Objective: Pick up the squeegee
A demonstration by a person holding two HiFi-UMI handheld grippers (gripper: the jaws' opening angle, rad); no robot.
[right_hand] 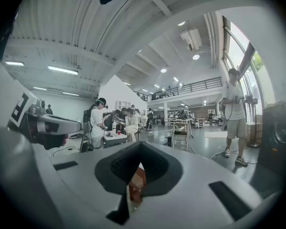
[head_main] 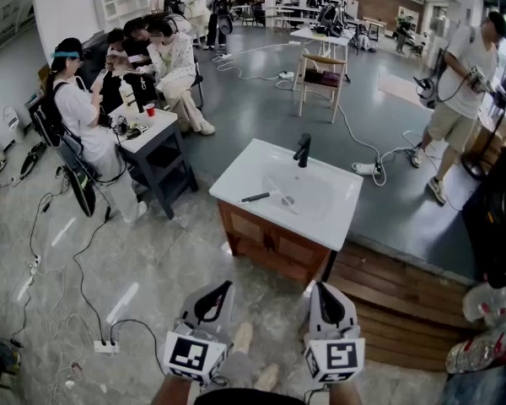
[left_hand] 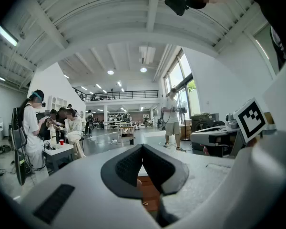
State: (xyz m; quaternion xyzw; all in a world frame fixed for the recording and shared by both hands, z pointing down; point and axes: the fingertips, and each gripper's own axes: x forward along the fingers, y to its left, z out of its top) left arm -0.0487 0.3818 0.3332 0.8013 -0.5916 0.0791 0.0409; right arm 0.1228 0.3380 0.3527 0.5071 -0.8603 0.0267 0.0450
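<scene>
Left gripper (head_main: 222, 289): we hold its jaws closed, nothing between them.
Right gripper (head_main: 325, 290): closed too, and empty.
Squeegee (head_main: 255, 197): lies on the sink top (head_main: 234, 174), well ahead of us.
Progress: untouched; we judge that the approach, opening and grasp all remain.

I can read no words, numbers, brand names or signs anywhere in these views. The only printed things are the left marker (head_main: 188, 354) on the cube of my left hand-held gripper (head_main: 228, 285) and the right marker (head_main: 341, 357) on the cube of my right hand-held gripper (head_main: 315, 285). Both are black-and-white block patterns in a white border, with no letters or digits.
</scene>
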